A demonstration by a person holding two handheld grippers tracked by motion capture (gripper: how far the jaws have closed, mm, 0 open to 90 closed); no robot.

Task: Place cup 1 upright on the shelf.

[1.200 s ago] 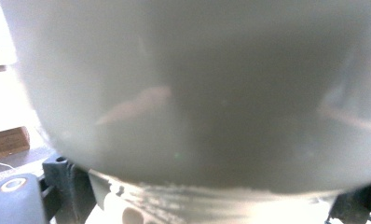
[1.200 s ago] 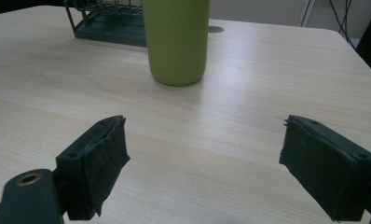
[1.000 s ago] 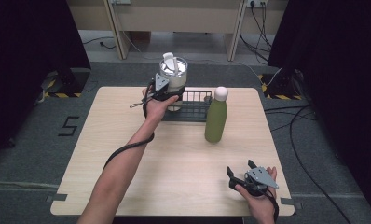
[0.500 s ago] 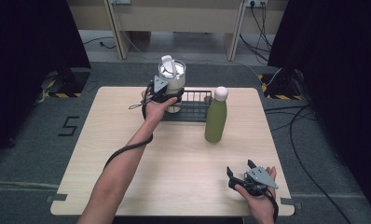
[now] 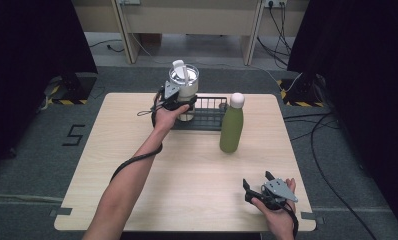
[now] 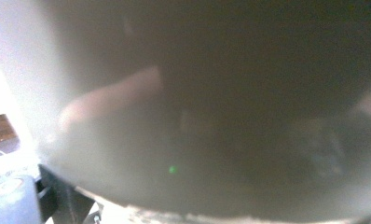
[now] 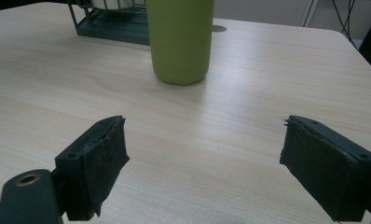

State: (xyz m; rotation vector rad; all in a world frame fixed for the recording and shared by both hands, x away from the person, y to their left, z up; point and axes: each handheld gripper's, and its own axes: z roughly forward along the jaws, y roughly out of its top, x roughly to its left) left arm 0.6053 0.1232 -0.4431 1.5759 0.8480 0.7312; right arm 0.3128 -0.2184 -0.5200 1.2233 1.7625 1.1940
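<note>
At upper centre, the left gripper (image 5: 179, 101), jaws just opening, cannot be told from the frames as gripping the white lidded tumbler (image 5: 184, 85) in the dark wire rack (image 5: 209, 114); releasing early could tip it. Right gripper (image 7: 204, 168) gapes, empty.

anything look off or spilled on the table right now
Nothing stands out. The white tumbler stands upright in the black wire rack at the left gripper, the green bottle stands upright beside the rack, and no spill shows on the table.
</note>
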